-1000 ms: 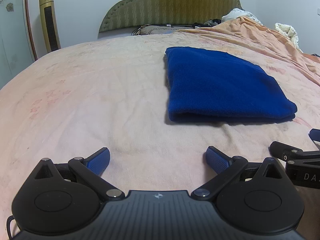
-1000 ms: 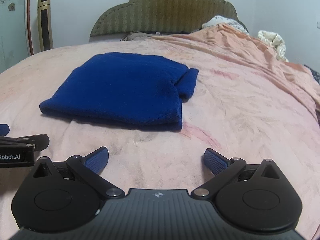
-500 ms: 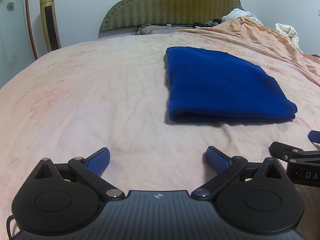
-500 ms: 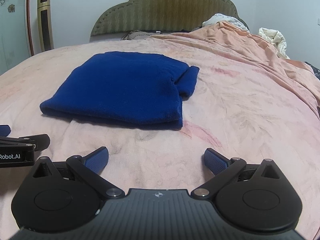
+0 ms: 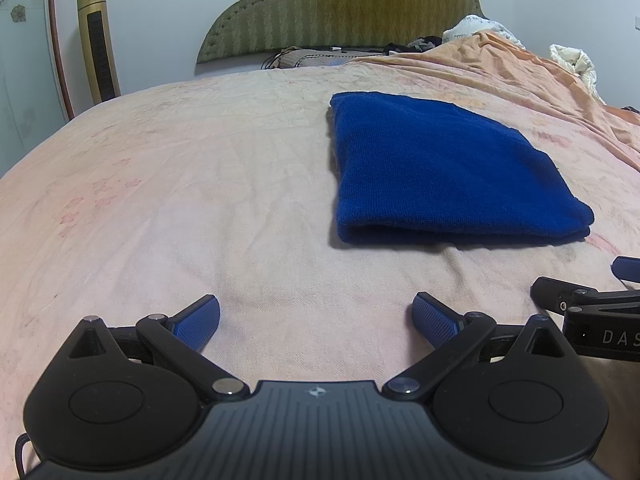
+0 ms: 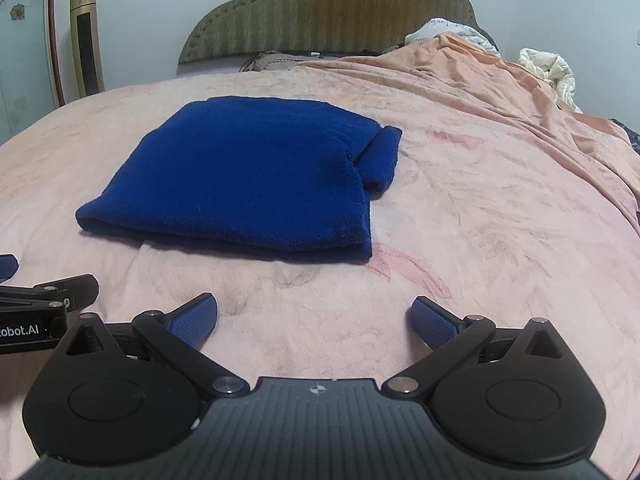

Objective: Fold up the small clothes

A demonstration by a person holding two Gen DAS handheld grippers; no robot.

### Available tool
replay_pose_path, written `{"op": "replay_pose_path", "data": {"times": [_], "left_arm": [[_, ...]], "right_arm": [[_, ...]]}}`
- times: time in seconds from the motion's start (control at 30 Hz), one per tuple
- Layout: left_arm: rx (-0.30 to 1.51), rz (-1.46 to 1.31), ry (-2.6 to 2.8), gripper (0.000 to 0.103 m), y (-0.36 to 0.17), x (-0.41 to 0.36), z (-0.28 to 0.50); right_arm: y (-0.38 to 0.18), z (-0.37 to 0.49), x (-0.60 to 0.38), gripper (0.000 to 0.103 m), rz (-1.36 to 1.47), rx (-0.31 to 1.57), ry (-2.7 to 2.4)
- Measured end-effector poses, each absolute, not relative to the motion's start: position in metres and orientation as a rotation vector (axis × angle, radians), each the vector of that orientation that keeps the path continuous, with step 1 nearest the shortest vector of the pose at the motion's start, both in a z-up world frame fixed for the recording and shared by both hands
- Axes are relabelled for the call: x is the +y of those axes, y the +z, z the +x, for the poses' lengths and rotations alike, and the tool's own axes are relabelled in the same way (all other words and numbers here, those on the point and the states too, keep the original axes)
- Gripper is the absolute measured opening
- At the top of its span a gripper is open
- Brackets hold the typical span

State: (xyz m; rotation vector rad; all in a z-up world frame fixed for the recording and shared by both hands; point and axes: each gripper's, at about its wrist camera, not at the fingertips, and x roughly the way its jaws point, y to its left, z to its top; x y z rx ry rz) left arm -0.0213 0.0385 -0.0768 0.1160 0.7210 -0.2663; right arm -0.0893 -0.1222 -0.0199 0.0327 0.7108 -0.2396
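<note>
- While I hold both tools low over the bed, my left gripper (image 5: 316,312) has its jaws spread wide, nothing between the blue pads (image 5: 198,320), and only the pink bedsheet (image 5: 160,200) under them.
- My right gripper (image 6: 314,314) is spread just as wide and carries nothing; its blue fingertips (image 6: 434,322) sit over bare sheet.
- The blue garment (image 5: 444,172) lies folded flat on the sheet, ahead of both grippers and apart from them, to the right of centre in the left wrist view and to the left of centre in the right wrist view.
- Its thick folded edge faces me, and from the right wrist view I see a rolled sleeve or cuff (image 6: 382,158) sticking out at its far right side.
- The two grippers are side by side: a piece of the right one shows at the right edge of the left view, and a piece of the left one at the left edge of the right view.
- Behind the garment an orange blanket (image 6: 500,92) is bunched up on the right side of the bed.
- A green padded headboard (image 5: 340,8) stands at the far end, with a gold tower fan (image 5: 98,40) against the wall to its left.
</note>
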Motion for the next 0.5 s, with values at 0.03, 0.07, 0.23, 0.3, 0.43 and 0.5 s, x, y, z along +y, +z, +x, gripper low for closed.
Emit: {"op": "replay_pose_path", "data": {"times": [0.03,0.07,0.23,0.3,0.43,0.5], "left_arm": [[0.722,0.116,-0.267,0.103,-0.077,0.038,-0.021],[0.723,0.116,-0.268,0.103,-0.077,0.038,-0.021],[0.726,0.12,-0.266,0.103,-0.076,0.038,-0.021],[0.731,0.128,-0.259,0.103,-0.074,0.036,-0.022],[0.724,0.153,-0.251,0.103,-0.069,0.032,-0.027],[0.72,0.174,-0.25,0.103,-0.066,0.029,-0.029]], "right_arm": [[-0.02,-0.09,-0.123,0.103,0.035,0.71,-0.236],[-0.02,-0.09,-0.123,0.103,0.037,0.709,-0.234],[-0.02,-0.093,-0.125,0.103,0.042,0.7,-0.227],[-0.02,-0.093,-0.124,0.103,0.041,0.697,-0.226],[-0.015,-0.094,-0.125,0.103,0.049,0.693,-0.231],[-0.009,-0.095,-0.123,0.103,0.053,0.686,-0.222]]}}
